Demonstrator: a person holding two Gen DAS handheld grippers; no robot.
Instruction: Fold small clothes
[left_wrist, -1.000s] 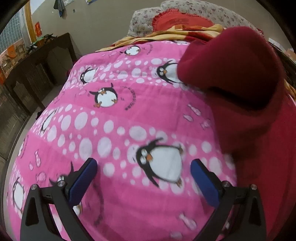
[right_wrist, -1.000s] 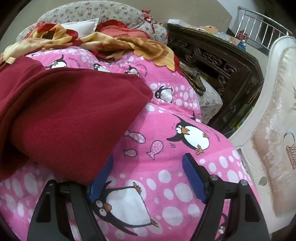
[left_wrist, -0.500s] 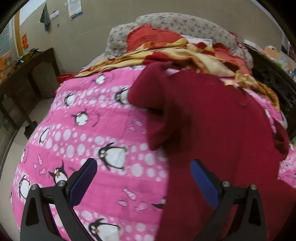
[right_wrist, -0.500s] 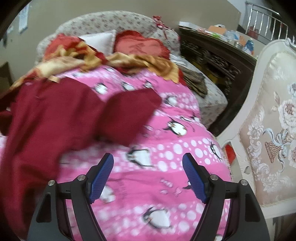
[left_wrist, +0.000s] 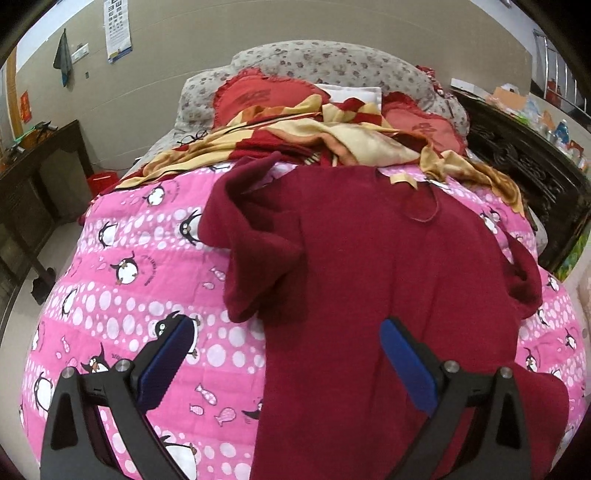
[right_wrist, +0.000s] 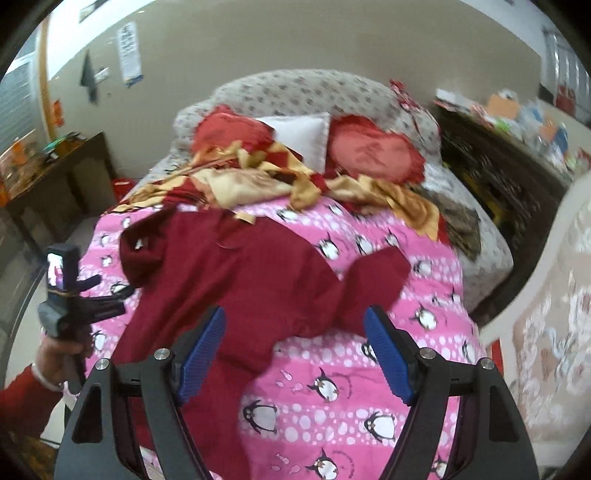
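A dark red knit garment (left_wrist: 373, 266) lies spread on the pink penguin blanket (left_wrist: 122, 295), neck toward the pillows. Its left sleeve (left_wrist: 255, 254) is folded in and bunched. In the right wrist view the garment (right_wrist: 236, 280) lies the same way, with its right sleeve (right_wrist: 373, 288) sticking out to the right. My left gripper (left_wrist: 286, 362) is open and empty, held above the garment's lower left edge. My right gripper (right_wrist: 295, 350) is open and empty, above the garment's lower right part. The left gripper also shows in the right wrist view (right_wrist: 70, 299), held in a hand.
A crumpled yellow and red blanket (left_wrist: 332, 136) and red heart pillows (right_wrist: 369, 151) lie at the head of the bed. A dark carved cabinet (left_wrist: 524, 177) stands on the right, a dark table (left_wrist: 33, 170) on the left, a cream armchair (right_wrist: 546, 314) at far right.
Both grippers have pulled back and up from the bed, staying open. The views widened from close on the blanket to the whole garment and bed.
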